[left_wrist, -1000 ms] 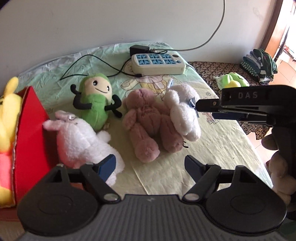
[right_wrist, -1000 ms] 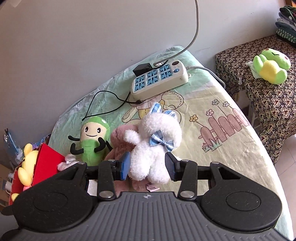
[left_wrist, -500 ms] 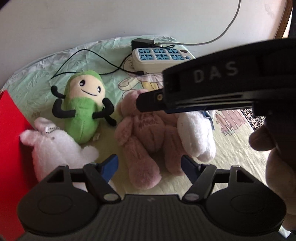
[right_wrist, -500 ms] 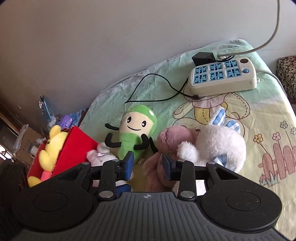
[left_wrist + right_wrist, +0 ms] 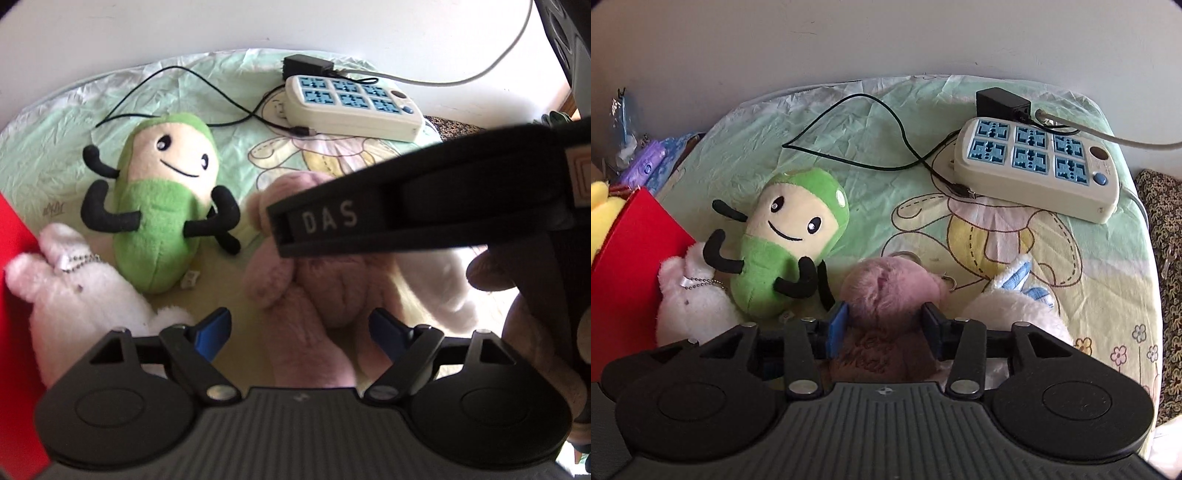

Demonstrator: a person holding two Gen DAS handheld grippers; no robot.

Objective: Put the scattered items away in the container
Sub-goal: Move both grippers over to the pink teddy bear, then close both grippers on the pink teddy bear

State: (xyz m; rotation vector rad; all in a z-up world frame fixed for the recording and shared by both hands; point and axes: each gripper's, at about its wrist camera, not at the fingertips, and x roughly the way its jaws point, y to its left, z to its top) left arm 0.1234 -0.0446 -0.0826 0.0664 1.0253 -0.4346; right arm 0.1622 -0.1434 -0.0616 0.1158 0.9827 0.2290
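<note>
The right gripper (image 5: pixel 884 325) is seen straddling the head of the fluffy pink plush bear (image 5: pixel 890 291), jaws opening and not yet clamped, while the left gripper (image 5: pixel 299 330) is spread, also opening, over the bear's legs, nothing gripped. A deeper, centred bite is advised before the carry to the red box (image 5: pixel 631 266) at left. The bear is lying on a cartoon-printed sheet (image 5: pixel 997 258) against a pale wall.

Pink bear (image 5: pixel 314 295) half hidden behind right gripper (image 5: pixel 424 214)

You see a fuzzy pink plush bear (image 5: pixel 886 291) lying face-up beside a green bean-shaped plush with black limbs (image 5: pixel 786 240). A white plush rabbit (image 5: pixel 689 299) rests against the red box (image 5: pixel 631 273); another white plush with a blue checked bow (image 5: pixel 1015 302) lies right of the bear.
</note>
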